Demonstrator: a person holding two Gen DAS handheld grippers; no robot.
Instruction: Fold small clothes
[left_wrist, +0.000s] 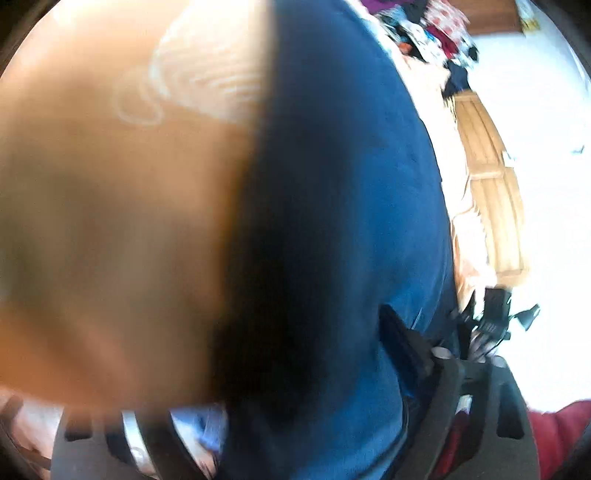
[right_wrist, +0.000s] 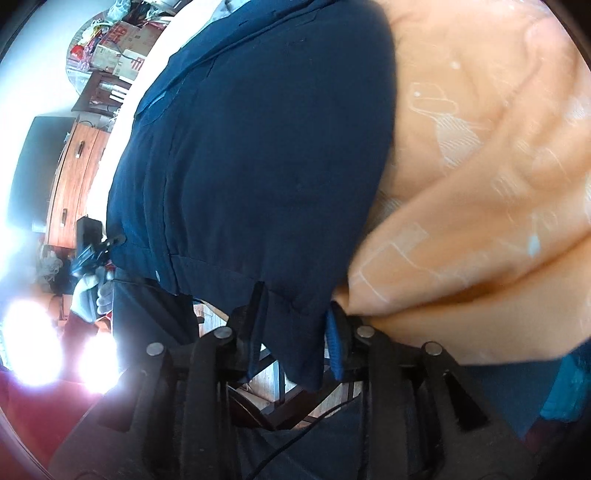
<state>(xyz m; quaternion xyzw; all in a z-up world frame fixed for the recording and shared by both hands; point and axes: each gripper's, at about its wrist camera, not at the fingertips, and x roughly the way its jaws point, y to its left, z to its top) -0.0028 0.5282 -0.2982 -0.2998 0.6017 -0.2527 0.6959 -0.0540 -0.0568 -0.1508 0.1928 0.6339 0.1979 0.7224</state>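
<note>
- Right now, right claw (right_wrist: 295, 332) is clamped on the dark navy fabric garment (right_wrist: 258, 155)'s hem, peach patterned bedsheet (right_wrist: 480, 184) beside it.
- Left view: blurred; left claw (left_wrist: 258, 424) grip can't be told; wooden door (left_wrist: 495, 199) visible only here.

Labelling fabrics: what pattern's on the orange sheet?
Thin white line drawings on the orange sheet; clearest in right wrist view.

**Cloth, plastic, wood: surfaces noted**

Navy garment (right_wrist: 258, 155): matt woven cloth, fine vertical ribbing, stitched seams. Peach sheet (right_wrist: 480, 184): soft matt fabric, faint white printed lines, loosely creased. Right gripper (right_wrist: 291, 332): matt black plastic with dull metal pin heads. Drawer unit (right_wrist: 74, 177): reddish wood, slight sheen, metal handles. Wooden door (left_wrist: 495, 206): pale, panelled, blurred.
</note>
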